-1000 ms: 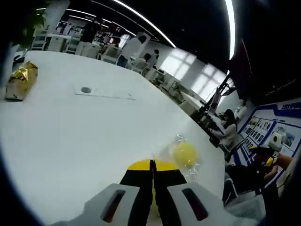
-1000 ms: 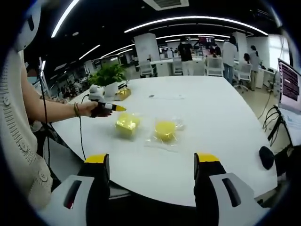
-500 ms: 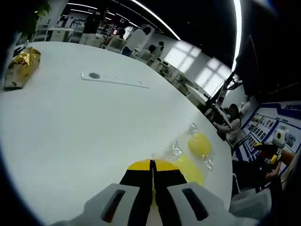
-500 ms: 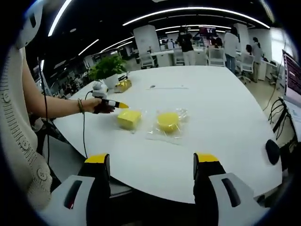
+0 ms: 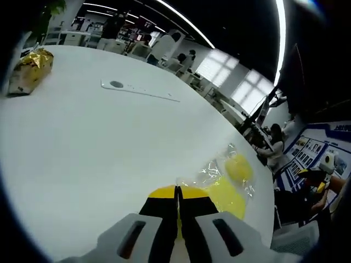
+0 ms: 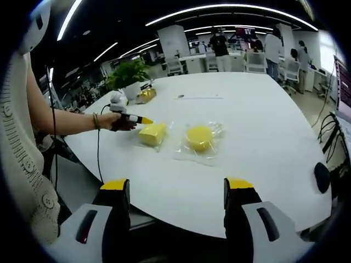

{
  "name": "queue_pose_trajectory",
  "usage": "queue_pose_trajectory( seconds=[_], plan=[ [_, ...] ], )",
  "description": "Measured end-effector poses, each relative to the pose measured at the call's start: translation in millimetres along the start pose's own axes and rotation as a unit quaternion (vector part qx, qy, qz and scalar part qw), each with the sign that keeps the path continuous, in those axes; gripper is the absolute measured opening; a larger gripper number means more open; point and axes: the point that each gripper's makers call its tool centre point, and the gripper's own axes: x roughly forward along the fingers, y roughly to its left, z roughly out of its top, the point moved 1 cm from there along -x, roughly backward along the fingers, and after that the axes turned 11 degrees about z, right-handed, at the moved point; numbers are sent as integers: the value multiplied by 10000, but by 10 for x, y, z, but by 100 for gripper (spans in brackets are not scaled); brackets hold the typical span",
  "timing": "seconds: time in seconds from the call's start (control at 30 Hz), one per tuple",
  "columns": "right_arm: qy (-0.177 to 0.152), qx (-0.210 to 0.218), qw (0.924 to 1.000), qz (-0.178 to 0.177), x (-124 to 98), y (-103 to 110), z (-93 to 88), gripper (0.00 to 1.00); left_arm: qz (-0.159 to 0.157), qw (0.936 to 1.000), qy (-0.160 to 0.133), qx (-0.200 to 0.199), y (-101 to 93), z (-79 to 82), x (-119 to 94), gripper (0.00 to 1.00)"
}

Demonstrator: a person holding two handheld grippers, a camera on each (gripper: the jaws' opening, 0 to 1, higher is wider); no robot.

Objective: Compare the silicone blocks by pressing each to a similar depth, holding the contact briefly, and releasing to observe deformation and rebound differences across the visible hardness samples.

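Note:
Two yellow silicone blocks lie in clear plastic wrap on the white table (image 6: 263, 131). The square block (image 6: 152, 133) is on the left and the round block (image 6: 199, 137) on the right. A hand holds my left gripper (image 6: 143, 120), shut, with its yellow tips at the square block's near-left edge; contact cannot be told. In the left gripper view, the shut jaws (image 5: 176, 192) hold nothing, with the square block (image 5: 226, 198) just to their right and the round block (image 5: 239, 167) beyond it. My right gripper (image 6: 176, 186) hangs open off the table's near edge, well short of both blocks.
A gold foil packet (image 5: 30, 71) and a potted plant (image 6: 129, 74) stand at the far left of the table. A flat white strip (image 5: 140, 90) lies mid-table. A dark mouse-like object (image 6: 321, 176) sits by the right edge. People and desks fill the background.
The left gripper has moved closer to the square block, which now sits nearer its tips. The right gripper view has shifted slightly; its jaws stay open.

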Motion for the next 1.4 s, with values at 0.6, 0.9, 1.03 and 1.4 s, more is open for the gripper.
queue_pose_trajectory(
  seconds=[0.6,0.9,1.03,1.4],
  plan=[
    [-102,-54,9999,13,-18,62,7,63,476,9984,-303,-7,50,107,-224,12],
    [-318,-127,9992,214,-30,149,66,67,552,9969,-565,21,-189,49,-662,26],
    [-476,-206,9981,319,-19,196,117,68,465,9959,-781,38,-437,-48,-938,29],
    [-742,-352,9941,715,-47,201,184,72,586,9925,-1010,373,-1143,-435,-1630,47]
  ],
)
